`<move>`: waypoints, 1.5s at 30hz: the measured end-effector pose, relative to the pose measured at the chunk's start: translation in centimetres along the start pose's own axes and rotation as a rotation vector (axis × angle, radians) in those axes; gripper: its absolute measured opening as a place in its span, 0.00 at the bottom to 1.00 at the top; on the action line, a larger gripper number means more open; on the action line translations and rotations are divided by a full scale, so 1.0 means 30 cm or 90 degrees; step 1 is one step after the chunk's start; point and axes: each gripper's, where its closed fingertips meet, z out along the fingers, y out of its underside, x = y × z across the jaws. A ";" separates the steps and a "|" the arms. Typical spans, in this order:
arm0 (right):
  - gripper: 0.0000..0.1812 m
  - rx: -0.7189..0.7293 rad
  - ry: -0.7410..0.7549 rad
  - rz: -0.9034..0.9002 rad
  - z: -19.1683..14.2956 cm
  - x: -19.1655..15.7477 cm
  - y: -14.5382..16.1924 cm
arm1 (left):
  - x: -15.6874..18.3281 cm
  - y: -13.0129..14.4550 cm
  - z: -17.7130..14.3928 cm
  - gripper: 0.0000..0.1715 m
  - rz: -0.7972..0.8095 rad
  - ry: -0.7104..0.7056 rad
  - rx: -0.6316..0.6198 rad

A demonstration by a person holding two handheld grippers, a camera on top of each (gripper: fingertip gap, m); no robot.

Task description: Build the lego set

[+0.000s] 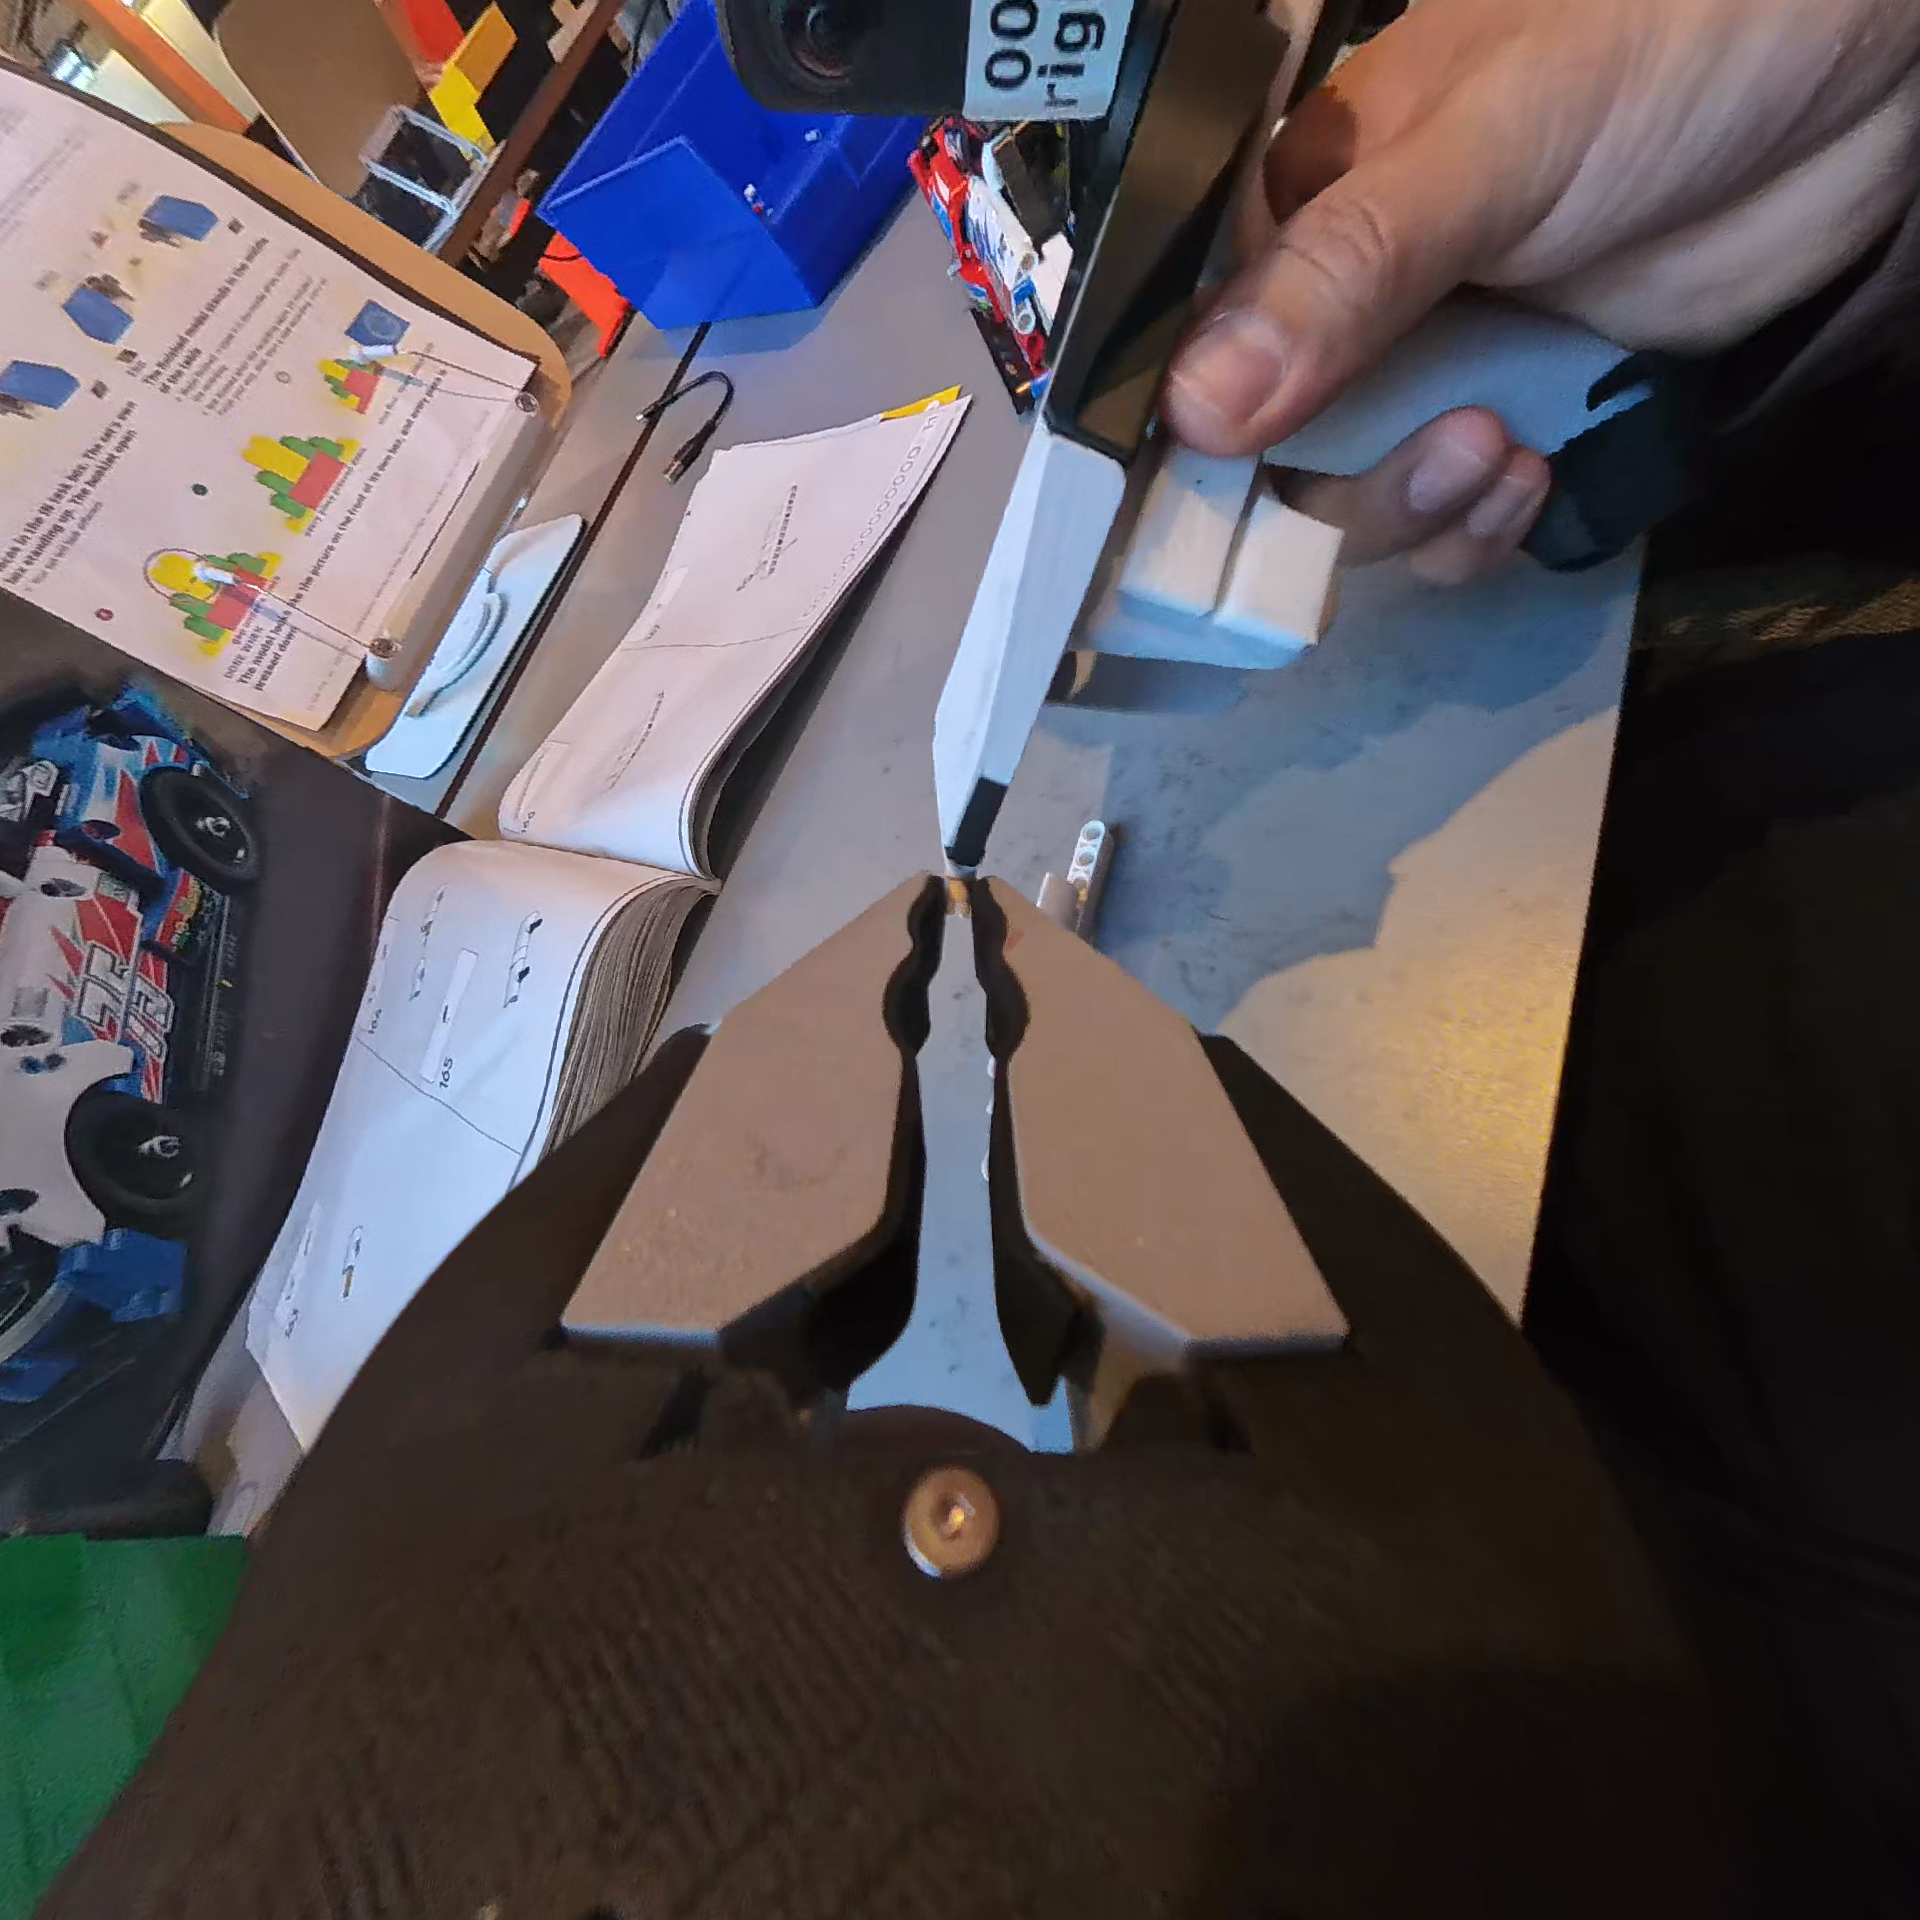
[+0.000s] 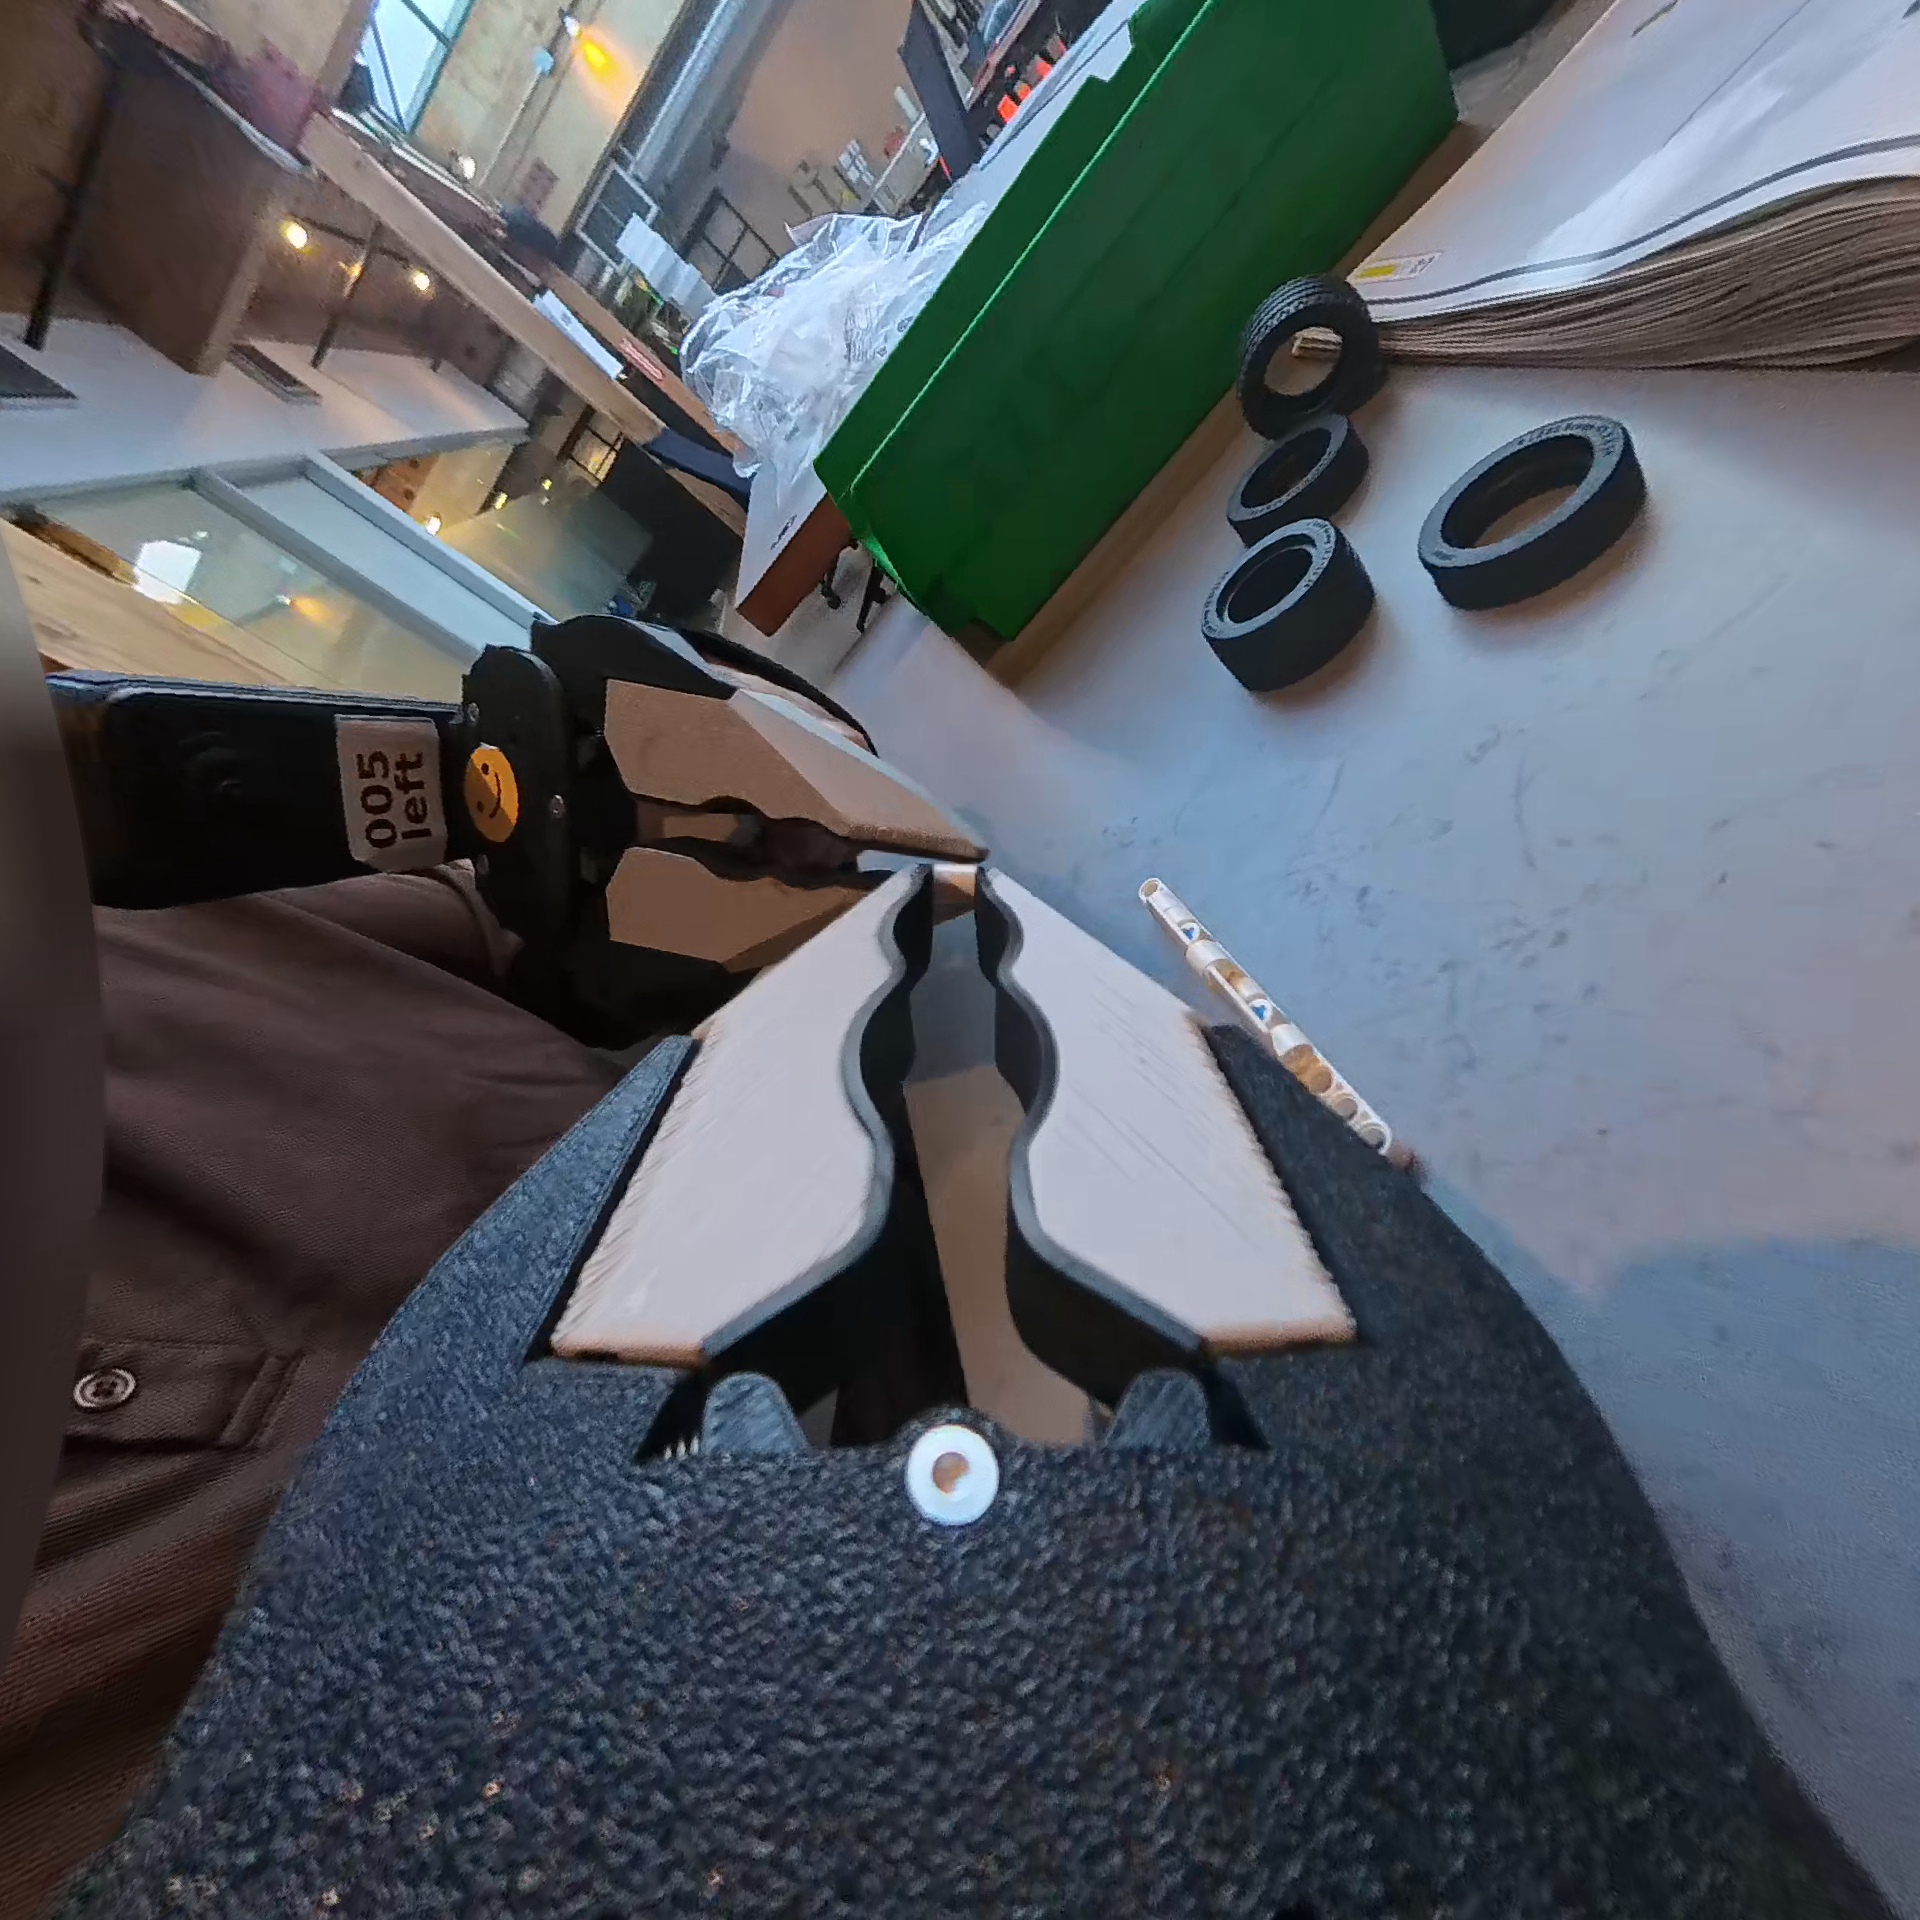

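Observation:
My left gripper is shut on a small tan piece pinched at its tips, just above the grey table. My right gripper comes in from the far side and meets it tip to tip, jaws almost closed on the same spot. It shows edge-on in the left wrist view, squeezed by a hand. The left gripper shows in the right wrist view. A white holed beam lies on the table just right of the tips; it also shows in the left wrist view.
Several black tyres lie beyond the beam, beside a green bin and a thick open instruction book. A second open booklet, a blue bin, the set's box and a part-built car stand farther off. My two grippers' fingertips are within a few centimetres of each other.

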 end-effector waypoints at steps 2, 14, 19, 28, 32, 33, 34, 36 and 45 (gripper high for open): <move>0.04 -0.008 0.018 -0.025 0.003 0.007 0.004 | 0.005 0.010 0.005 0.01 -0.006 0.013 -0.005; 0.03 -0.033 0.105 -0.521 -0.071 -0.107 -0.022 | 0.036 -0.046 -0.063 0.01 -0.218 0.240 0.165; 0.05 -0.043 0.073 -0.553 -0.062 -0.139 0.005 | 0.063 -0.076 -0.090 0.01 -0.226 0.292 0.203; 0.05 -0.080 0.058 -0.570 -0.042 -0.139 0.048 | 0.097 -0.100 -0.105 0.01 -0.208 0.312 0.220; 0.04 -0.086 0.052 -0.581 -0.038 -0.141 0.060 | 0.102 -0.100 -0.106 0.01 -0.207 0.315 0.217; 0.04 -0.087 0.052 -0.586 -0.038 -0.142 0.062 | 0.104 -0.100 -0.107 0.01 -0.207 0.316 0.216; 0.04 -0.086 0.055 -0.594 -0.038 -0.142 0.062 | 0.103 -0.100 -0.106 0.01 -0.206 0.313 0.214; 0.04 -0.085 0.066 -0.623 -0.037 -0.140 0.064 | 0.103 -0.097 -0.105 0.01 -0.201 0.309 0.206; 0.04 -0.077 0.101 -0.663 -0.044 -0.127 0.052 | 0.080 -0.040 -0.074 0.28 -0.200 0.271 0.128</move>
